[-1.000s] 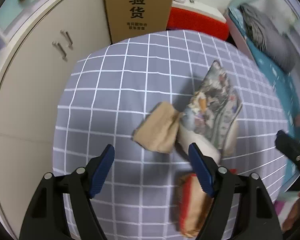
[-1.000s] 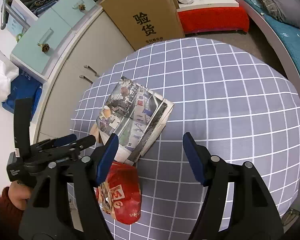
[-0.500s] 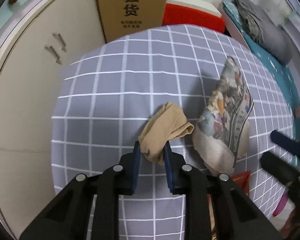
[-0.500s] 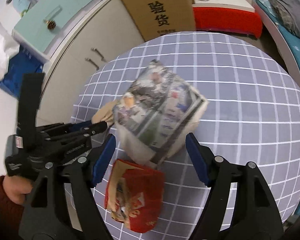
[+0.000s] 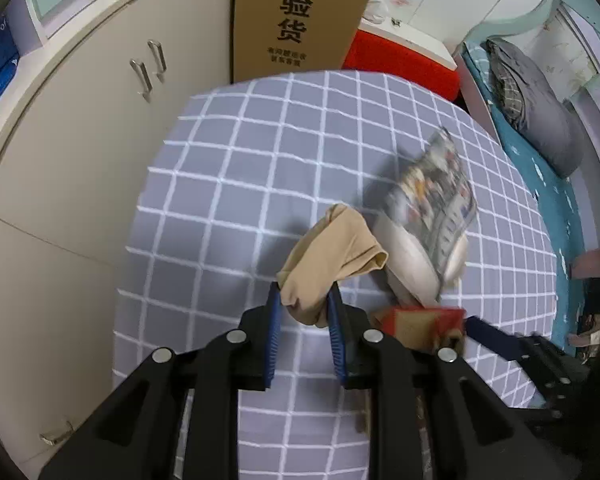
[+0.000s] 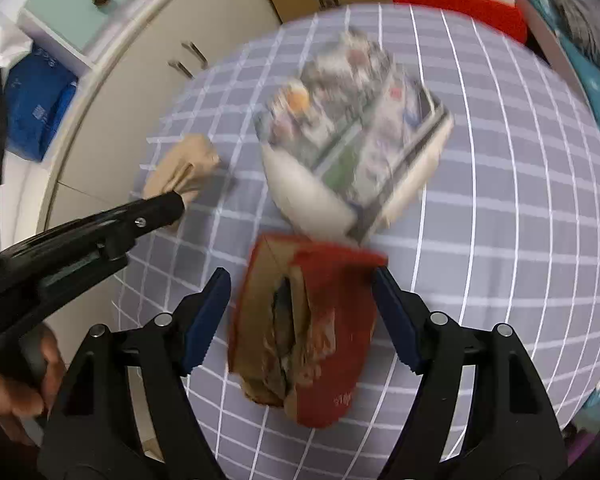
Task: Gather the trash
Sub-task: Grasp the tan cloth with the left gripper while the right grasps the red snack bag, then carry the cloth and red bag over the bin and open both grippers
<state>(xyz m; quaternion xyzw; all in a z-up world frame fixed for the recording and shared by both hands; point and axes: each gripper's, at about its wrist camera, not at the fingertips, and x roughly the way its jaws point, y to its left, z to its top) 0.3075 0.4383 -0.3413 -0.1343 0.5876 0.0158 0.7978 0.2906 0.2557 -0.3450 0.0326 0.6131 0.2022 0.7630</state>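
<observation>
My left gripper (image 5: 305, 300) is shut on a crumpled tan paper bag (image 5: 332, 252) and holds it just above the grey checked table (image 5: 240, 184). The same bag shows at the left of the right wrist view (image 6: 184, 168). A folded newspaper (image 6: 352, 136) lies at the table's middle, also in the left wrist view (image 5: 432, 200). A crushed red and brown snack box (image 6: 304, 332) lies between the fingers of my right gripper (image 6: 300, 280), which is open around it without touching. The box shows in the left wrist view (image 5: 416, 324).
A tall cardboard box (image 5: 300, 16) with black characters stands beyond the table's far edge. Cream cabinets (image 5: 80, 128) run along the left. A red stool (image 5: 400, 60) and a bed (image 5: 540, 120) lie to the right.
My left gripper shut on the tan bag and lifted it slightly. My right gripper moved forward and down until its open fingers straddle the red box.
</observation>
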